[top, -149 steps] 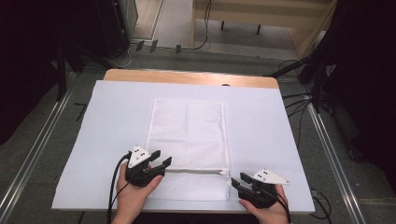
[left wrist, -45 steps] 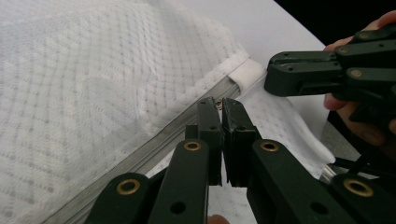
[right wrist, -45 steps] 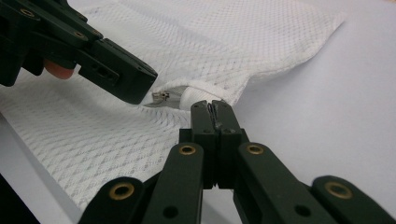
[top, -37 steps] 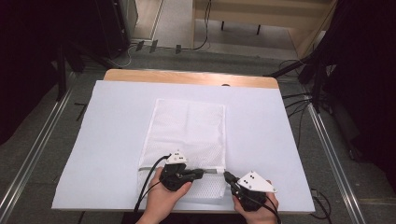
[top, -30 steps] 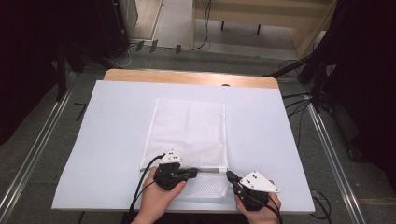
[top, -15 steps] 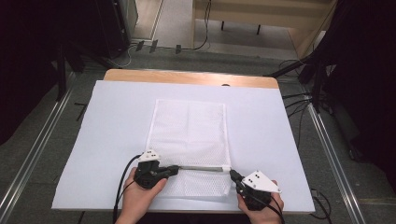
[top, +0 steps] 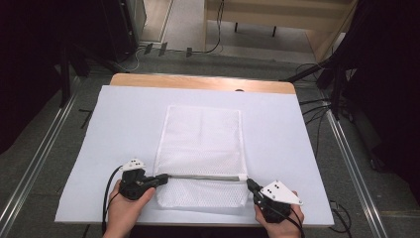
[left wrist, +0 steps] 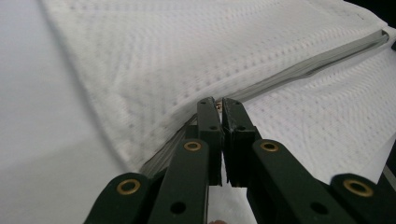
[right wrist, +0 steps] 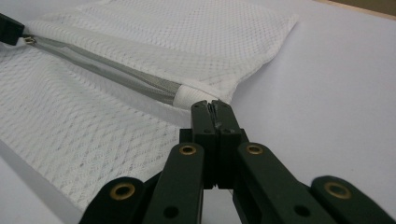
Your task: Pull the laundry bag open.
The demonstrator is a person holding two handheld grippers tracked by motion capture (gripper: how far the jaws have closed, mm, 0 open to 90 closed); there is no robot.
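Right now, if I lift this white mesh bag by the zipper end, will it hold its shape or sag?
Probably sag: the mesh bag lies flat and thin on the white sheet, with soft ripples beside the zipper. It looks empty, so likely light. The left gripper is shut at the zipper pull and the right gripper on the cloth end; pulled from one end alone, it may slide.
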